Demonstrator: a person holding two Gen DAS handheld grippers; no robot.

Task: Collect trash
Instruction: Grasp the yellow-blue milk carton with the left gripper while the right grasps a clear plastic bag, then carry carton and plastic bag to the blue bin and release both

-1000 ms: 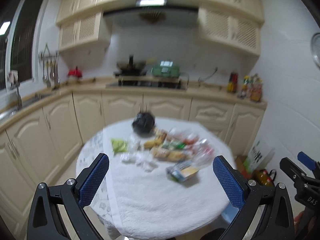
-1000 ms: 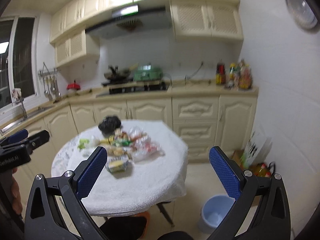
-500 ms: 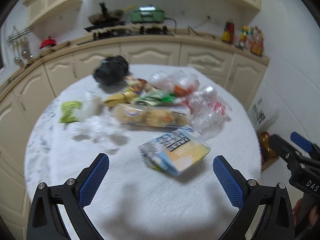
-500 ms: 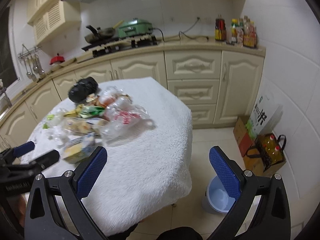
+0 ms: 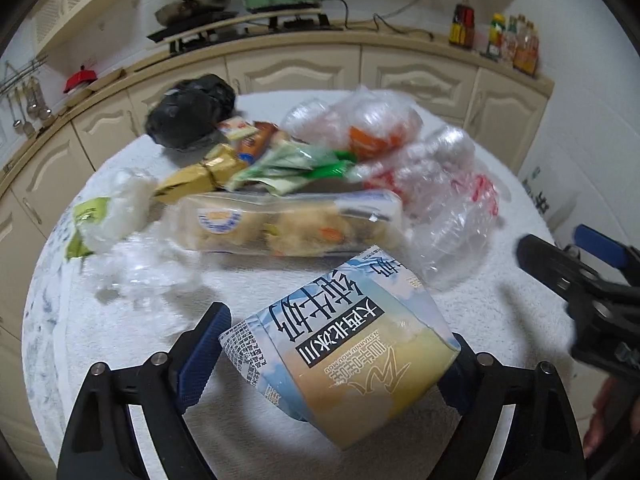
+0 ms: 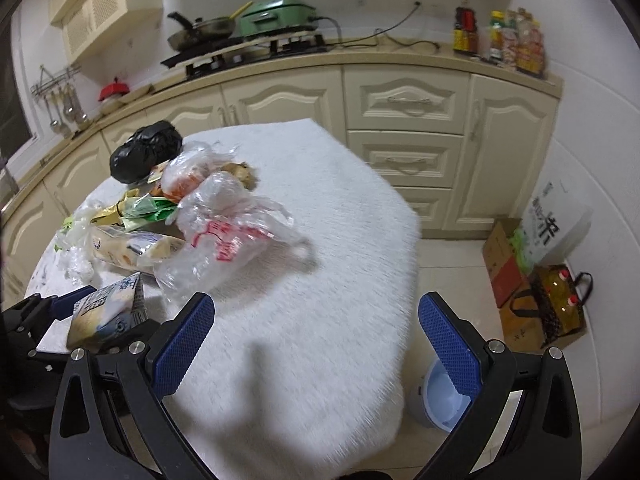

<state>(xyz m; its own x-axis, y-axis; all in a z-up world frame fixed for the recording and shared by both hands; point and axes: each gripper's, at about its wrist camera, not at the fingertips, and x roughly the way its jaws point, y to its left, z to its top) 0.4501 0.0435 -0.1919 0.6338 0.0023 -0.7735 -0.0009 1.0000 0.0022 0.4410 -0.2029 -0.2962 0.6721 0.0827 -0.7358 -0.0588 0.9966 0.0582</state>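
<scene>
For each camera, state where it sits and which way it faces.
Left wrist: on the left gripper, angled down at the milk carton lying between its closing jaws; right gripper at right.
Right wrist: on the right gripper, angled down over the table edge, jaws open on nothing; a blue bin on the floor.
Shared: carton, black bag, stove.

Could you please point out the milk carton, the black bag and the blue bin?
Milk carton (image 5: pixel 344 364): left wrist view, printed front face.
Black bag (image 5: pixel 188 114): left wrist view, crumpled middle.
Blue bin (image 6: pixel 440 402): right wrist view, inner wall.
</scene>
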